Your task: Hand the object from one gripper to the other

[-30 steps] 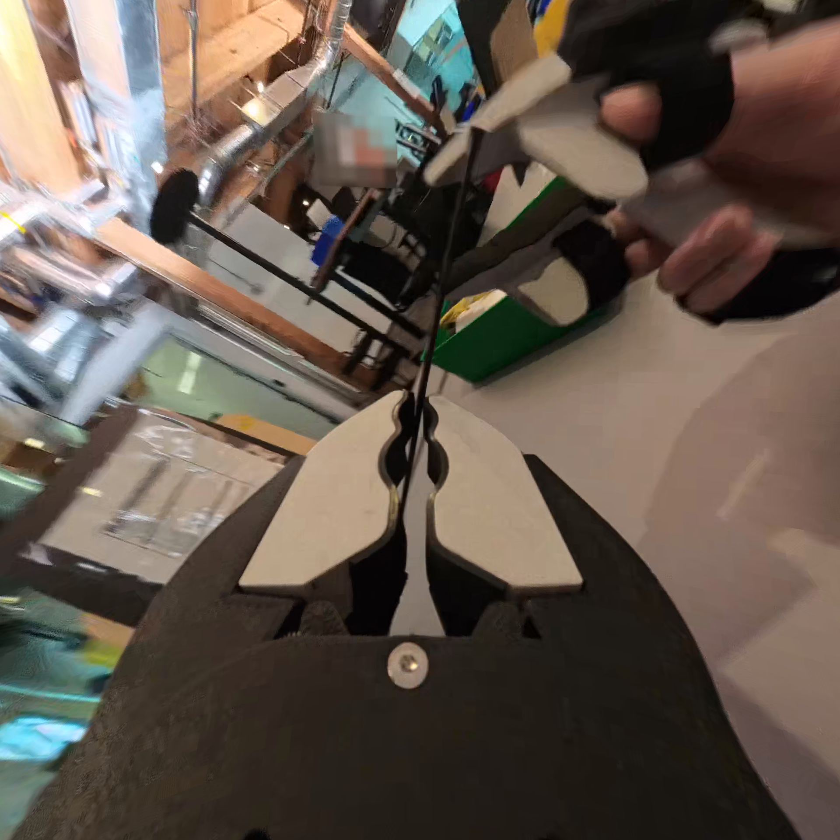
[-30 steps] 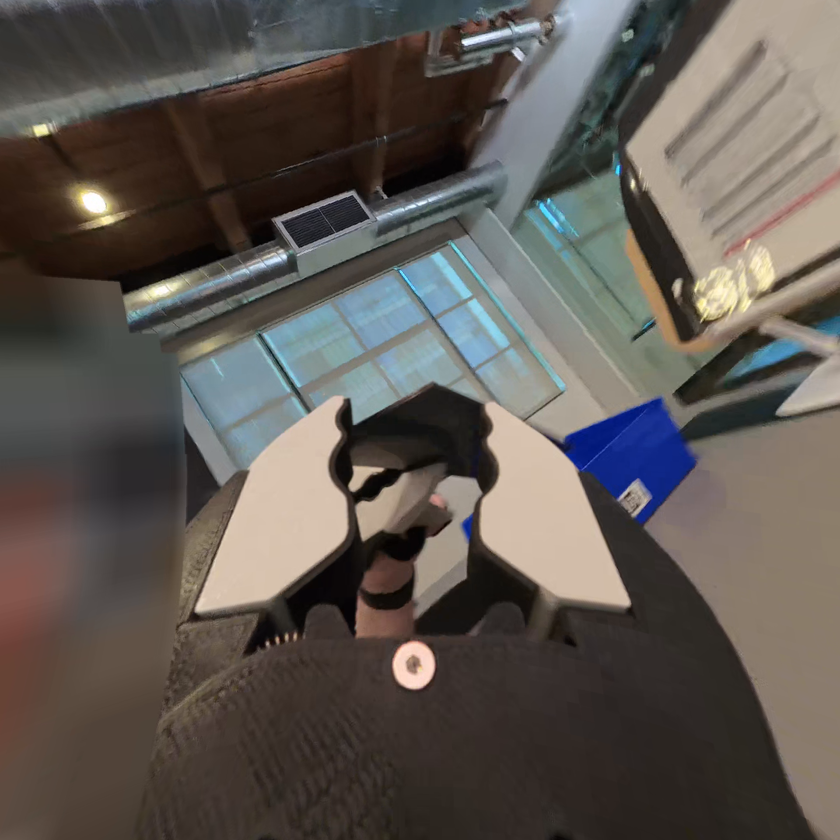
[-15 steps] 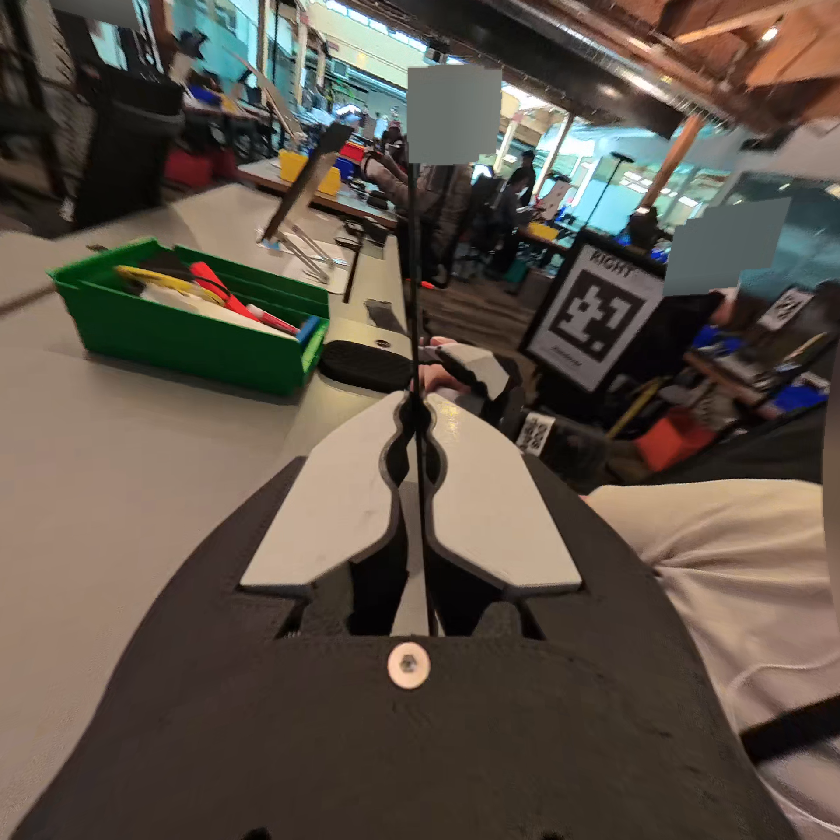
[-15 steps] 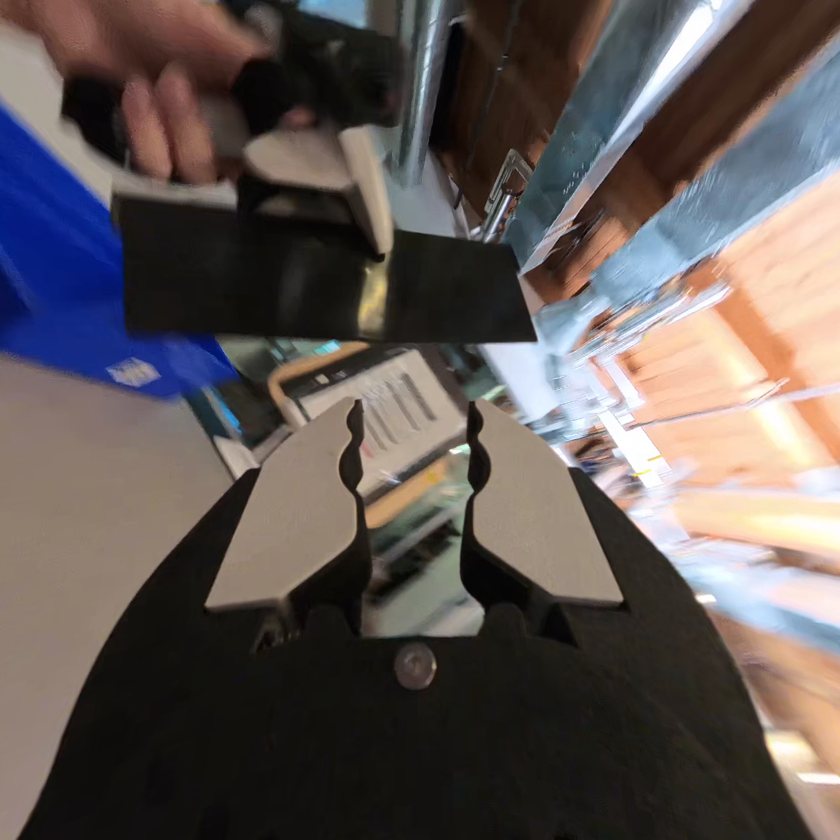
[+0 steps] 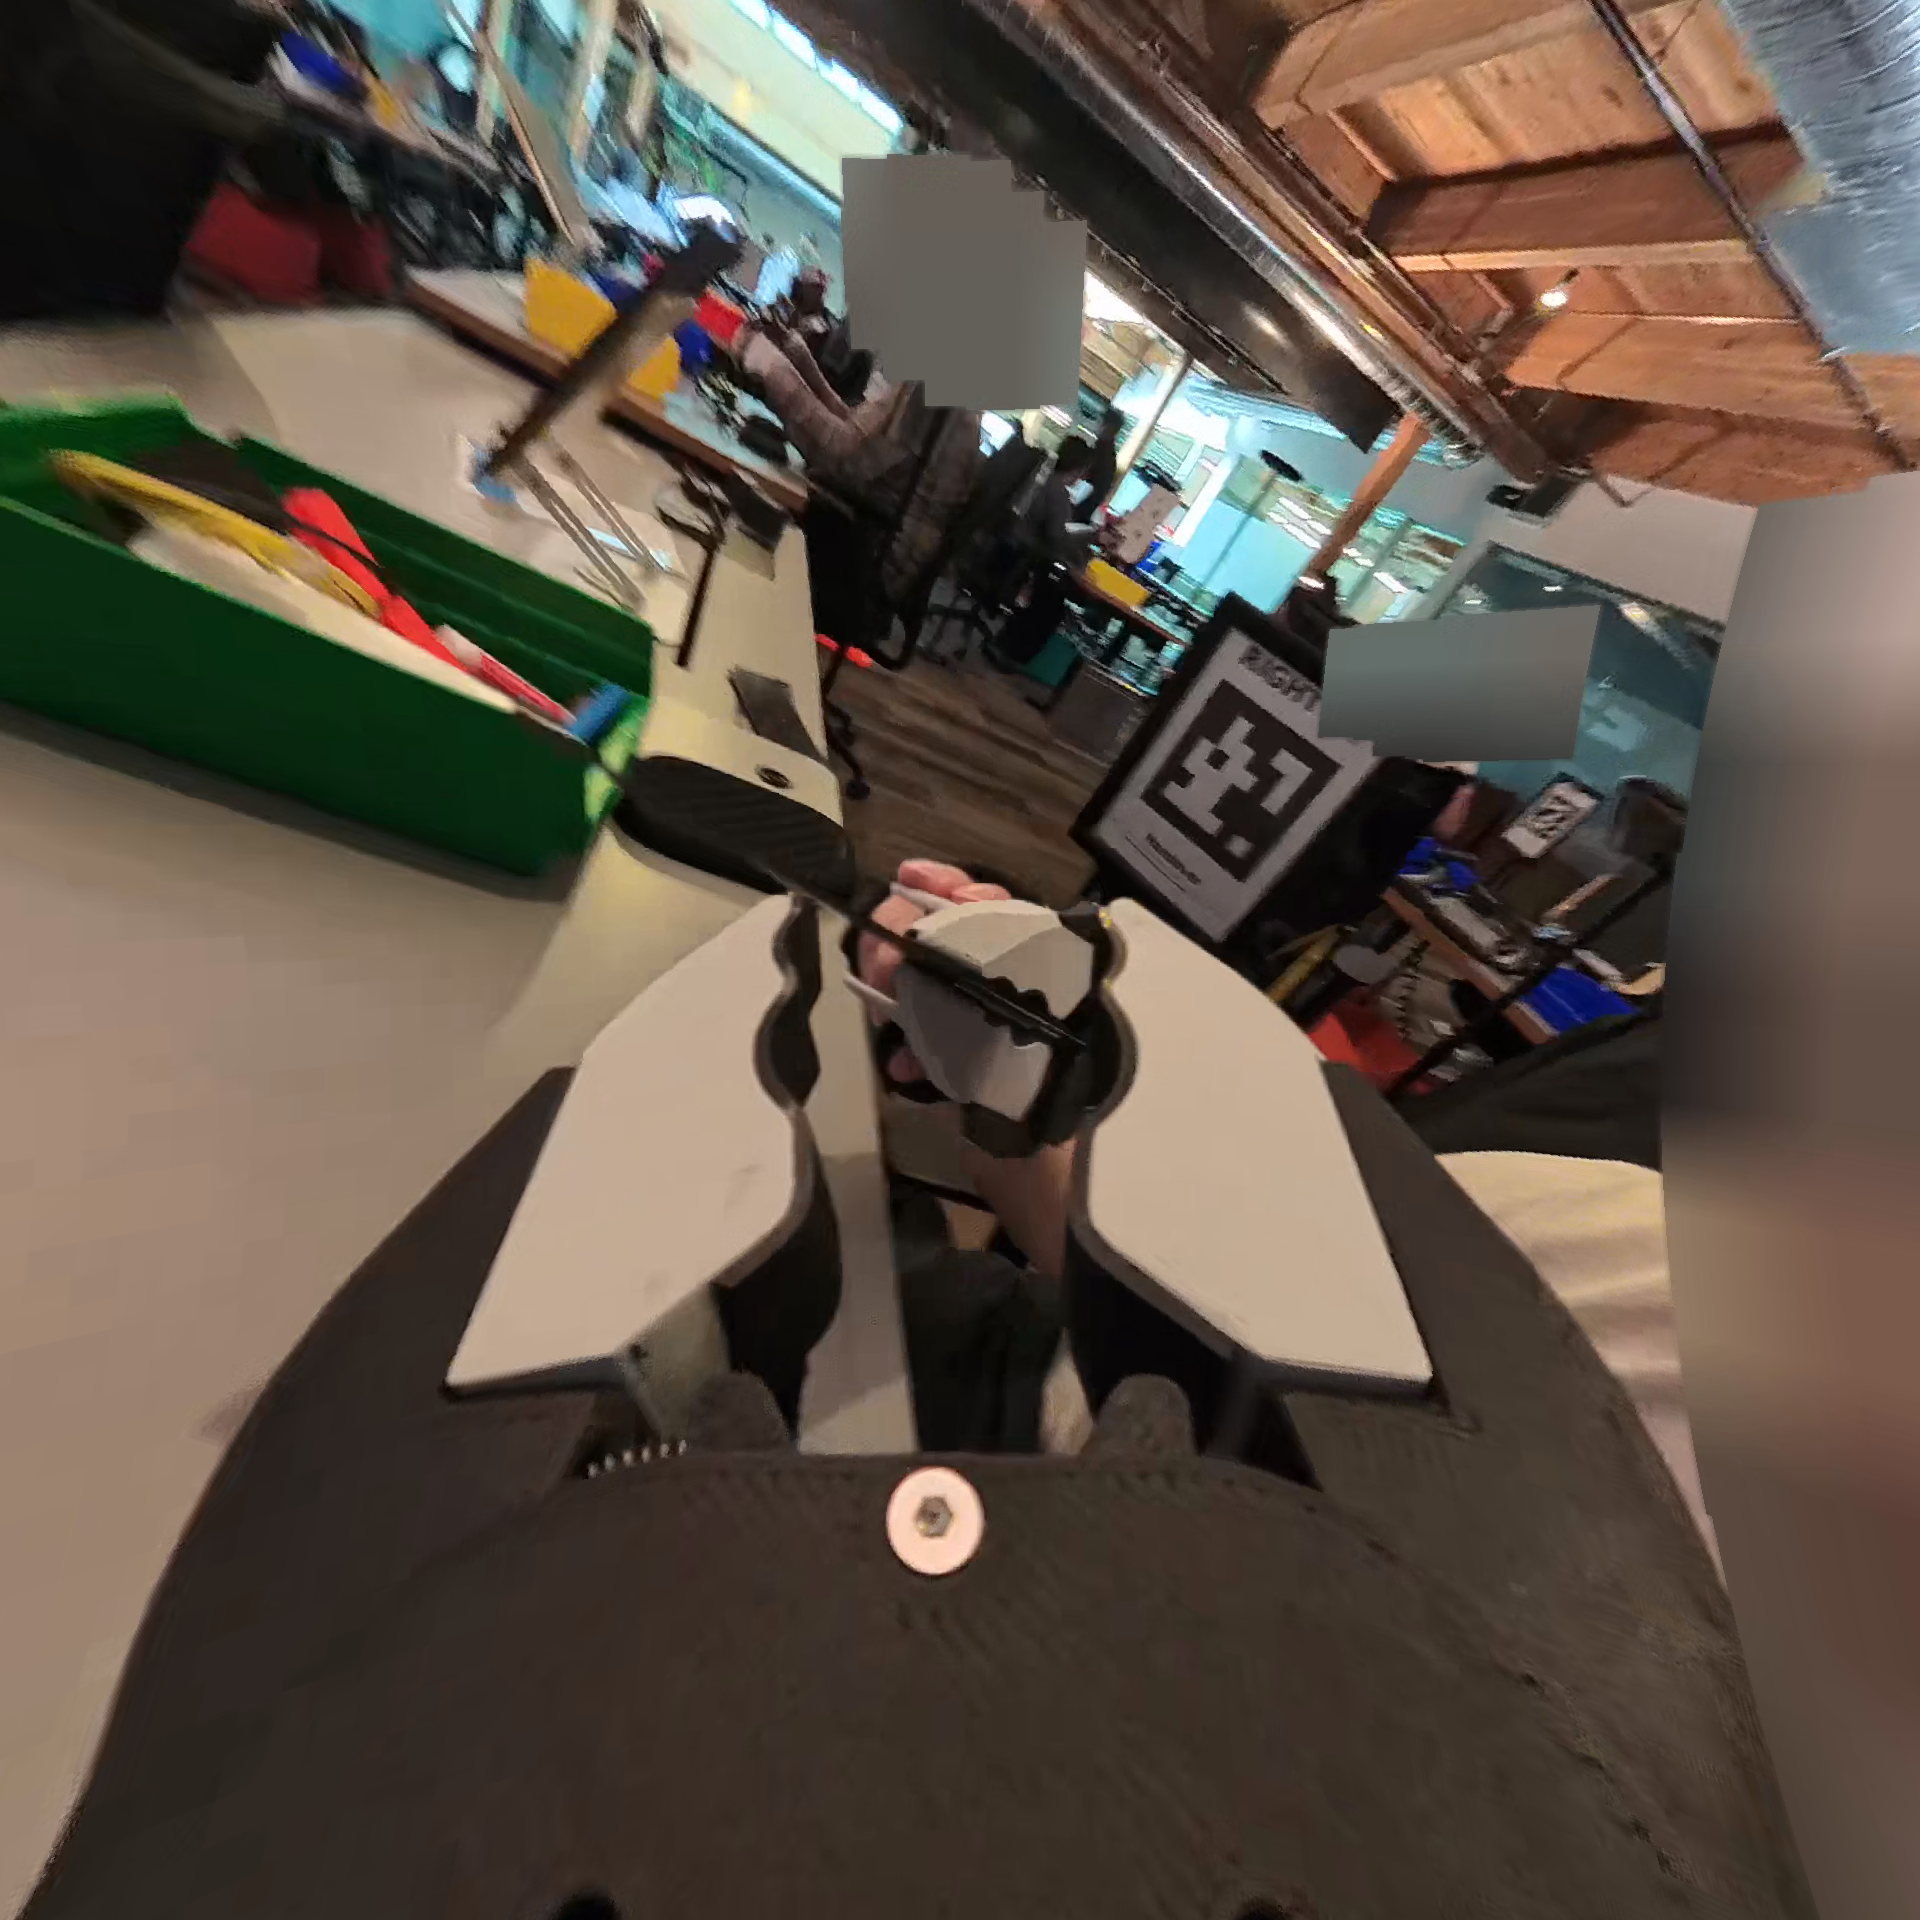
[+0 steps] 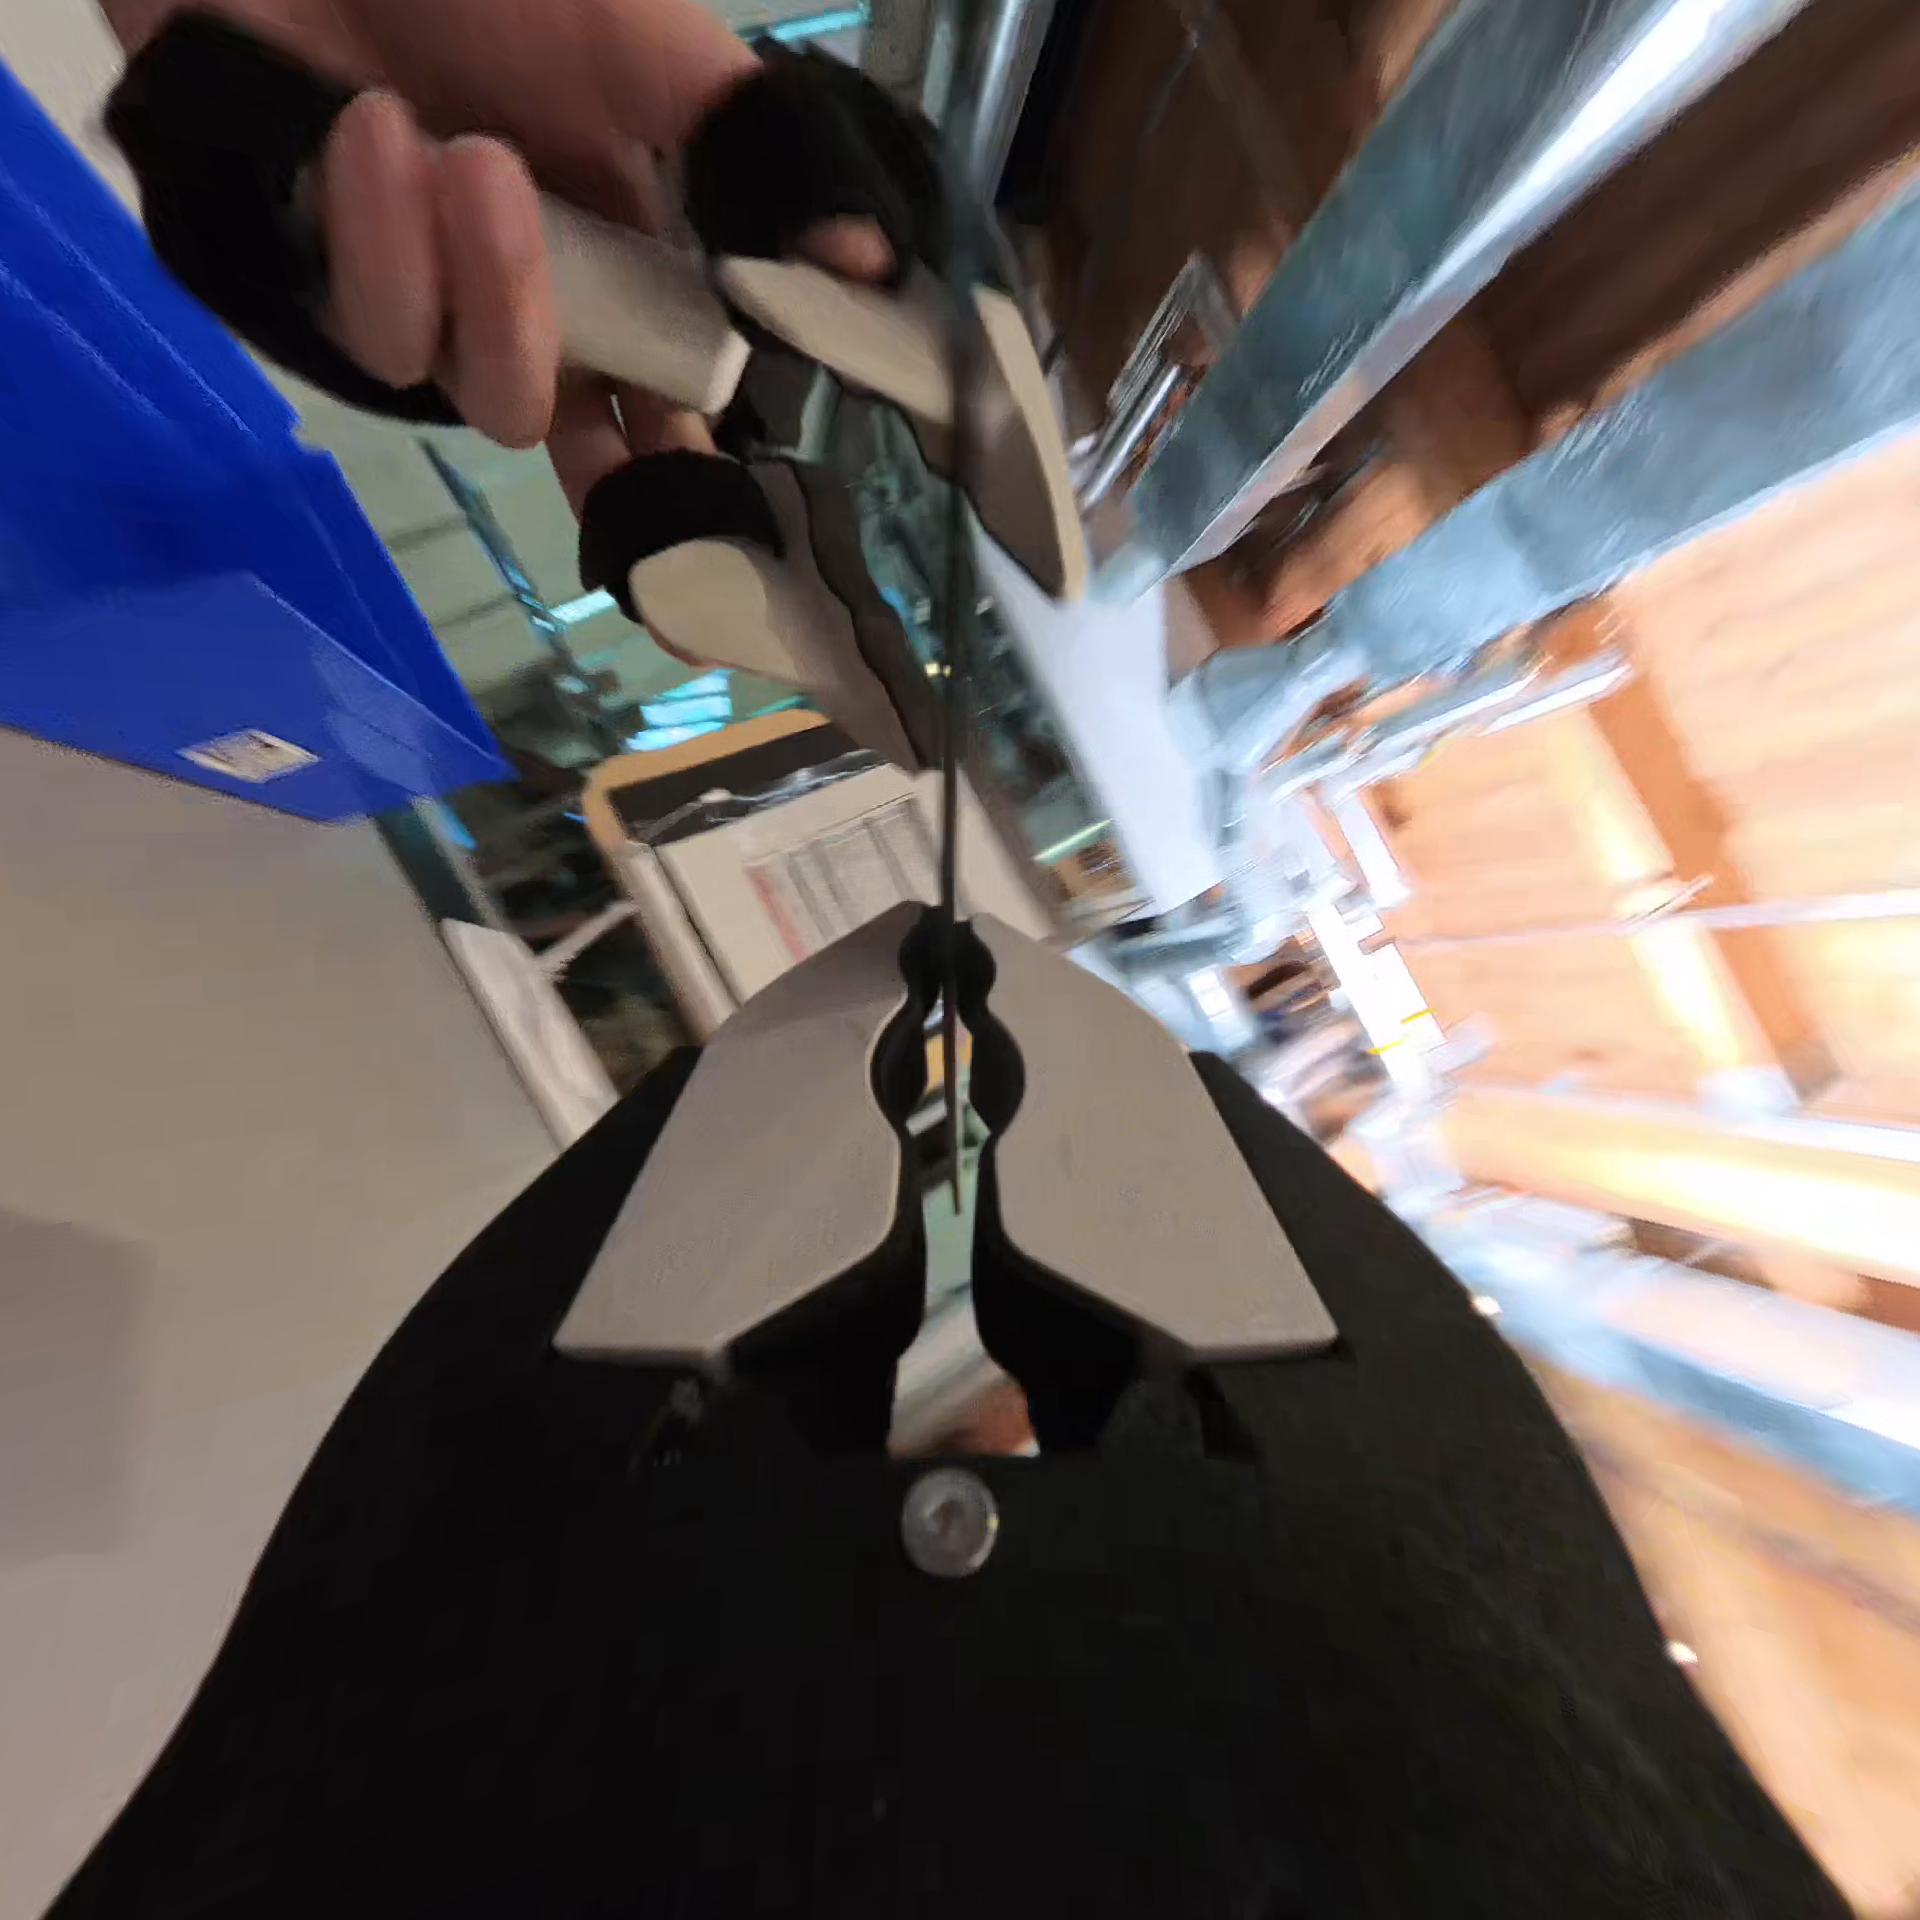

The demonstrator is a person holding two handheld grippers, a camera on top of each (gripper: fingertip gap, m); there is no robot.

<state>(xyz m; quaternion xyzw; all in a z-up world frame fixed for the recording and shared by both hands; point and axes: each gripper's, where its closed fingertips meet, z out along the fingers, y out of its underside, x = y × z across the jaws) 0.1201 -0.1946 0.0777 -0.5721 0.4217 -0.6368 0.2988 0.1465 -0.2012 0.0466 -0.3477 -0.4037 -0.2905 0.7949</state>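
1. Black and thin as a blade: the sheet shows edge-on in the right wrist view, a dark line running up from the right gripper.
2. The right gripper's jaws are pressed together on the sheet's near end. The grey fingers pinch it right at their tips.
3. Up ahead, the left gripper is at the sheet's far end. A hand in a fingerless black glove holds its grip.
4. The left gripper's jaws stand wide apart, one finger on each side of the sheet. I cannot tell whether either finger touches it.
5. From the left wrist view it's the same story. The jaws gape, and between them the sheet crosses as a slanted dark line over the other gripper's grey finger.
6. So the sheet is up in the air, clear of the table.
7. On the table sits a green bin with red and yellow bits inside.
8. A blue bin fills the left edge of the right wrist view.
9. The background is badly motion-blurred on the right side.
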